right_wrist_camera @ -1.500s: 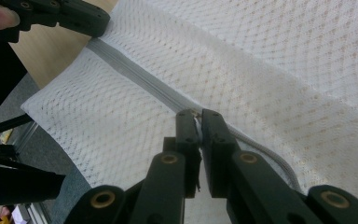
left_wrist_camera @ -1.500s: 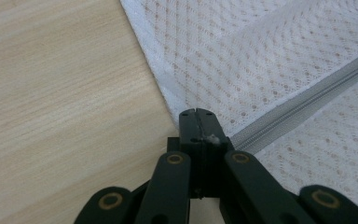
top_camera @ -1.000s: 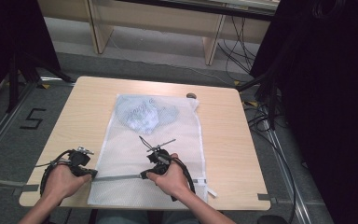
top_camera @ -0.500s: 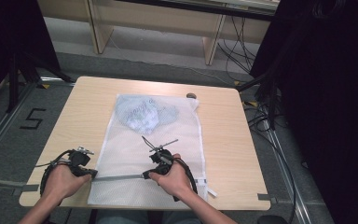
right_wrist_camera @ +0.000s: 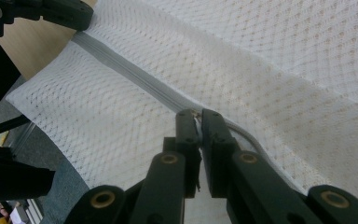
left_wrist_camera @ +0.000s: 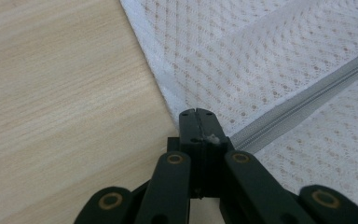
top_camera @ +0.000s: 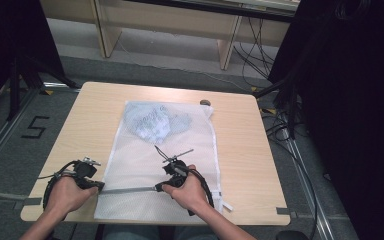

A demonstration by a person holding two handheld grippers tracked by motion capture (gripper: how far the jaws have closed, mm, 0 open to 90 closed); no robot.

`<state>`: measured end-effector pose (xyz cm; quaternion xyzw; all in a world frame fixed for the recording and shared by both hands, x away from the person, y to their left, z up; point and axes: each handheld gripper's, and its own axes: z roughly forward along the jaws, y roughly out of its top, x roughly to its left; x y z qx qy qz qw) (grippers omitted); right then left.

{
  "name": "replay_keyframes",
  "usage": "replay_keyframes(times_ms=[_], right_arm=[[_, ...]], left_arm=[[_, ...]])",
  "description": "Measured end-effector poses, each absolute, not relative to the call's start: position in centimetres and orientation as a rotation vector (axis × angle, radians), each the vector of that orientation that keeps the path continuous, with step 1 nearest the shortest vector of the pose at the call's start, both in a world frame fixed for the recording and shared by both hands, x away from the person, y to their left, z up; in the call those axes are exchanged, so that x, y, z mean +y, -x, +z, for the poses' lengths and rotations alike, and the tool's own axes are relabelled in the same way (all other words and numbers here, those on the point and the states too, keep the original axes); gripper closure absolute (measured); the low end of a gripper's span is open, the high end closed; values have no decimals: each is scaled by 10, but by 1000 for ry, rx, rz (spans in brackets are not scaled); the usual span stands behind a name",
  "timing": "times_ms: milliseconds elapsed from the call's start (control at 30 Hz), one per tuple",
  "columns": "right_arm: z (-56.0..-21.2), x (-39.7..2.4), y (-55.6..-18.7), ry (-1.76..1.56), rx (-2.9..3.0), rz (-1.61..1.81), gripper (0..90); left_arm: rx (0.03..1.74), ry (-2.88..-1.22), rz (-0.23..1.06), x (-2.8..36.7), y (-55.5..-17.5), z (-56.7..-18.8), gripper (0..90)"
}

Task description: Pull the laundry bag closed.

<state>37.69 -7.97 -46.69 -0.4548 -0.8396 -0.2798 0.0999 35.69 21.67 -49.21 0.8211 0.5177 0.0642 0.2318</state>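
1. Right claw [right_wrist_camera: 199, 116] first: its jaws are pressed together at the middle of the right gripper view, pinching something small and pale right on the grey zipper [right_wrist_camera: 135, 77]. That looks like the zipper pull, though it is too small to be sure.
2. In the high view the same right claw [top_camera: 158, 188] sits at lower centre, at the right end of the closed stretch of zipper [top_camera: 127, 189], with the person's right hand [top_camera: 187, 190] wrapped behind it.
3. Left claw [left_wrist_camera: 199, 122] now: jaws together too, clamped at the zipper's end by the bag's edge, a scrap of white fabric showing between them.
4. Up top, the left claw [top_camera: 99, 185] is at lower left, on the bag's left edge. My read: it anchors that end so the zipper line stays taut while the other claw works the slider.
5. Outward: the white mesh laundry bag [top_camera: 145, 165] lies flat down the centre of the tabletop [top_camera: 90, 115], its near edge hanging just past the tabletop's front.
6. Inside the bag, toward the upper centre of the frame, a bunched pale blue garment [top_camera: 155, 122] is parked well away from the zipper, so nothing snags.
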Motion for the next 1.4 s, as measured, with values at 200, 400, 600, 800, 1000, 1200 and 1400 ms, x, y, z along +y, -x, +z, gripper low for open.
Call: replay_keyframes(times_ms=[200, 400, 600, 800, 1000, 1200, 1400], right_arm=[[-467, -83, -377, 1351, -2488, -821, 868], [-466, -85, -376, 1354, -2484, -822, 868], [-466, -87, -377, 1370, -2498, -818, 868], [-466, -89, -377, 1370, -2497, -815, 868], [-466, -91, -377, 1361, -2485, -822, 868], [-465, -93, -377, 1363, -2490, -820, 868], [-467, -96, -377, 1372, -2486, -819, 868]], left_arm=[[1426, -2258, 173, 217, -357, -492, 900], [1423, -2255, 177, 217, -357, -492, 900], [1426, -2256, 174, 217, -357, -492, 900], [1427, -2258, 171, 217, -357, -492, 900], [1427, -2258, 173, 217, -357, -492, 900], [1424, -2254, 177, 217, -357, -492, 900], [1425, -2248, 182, 216, -357, -492, 900]])
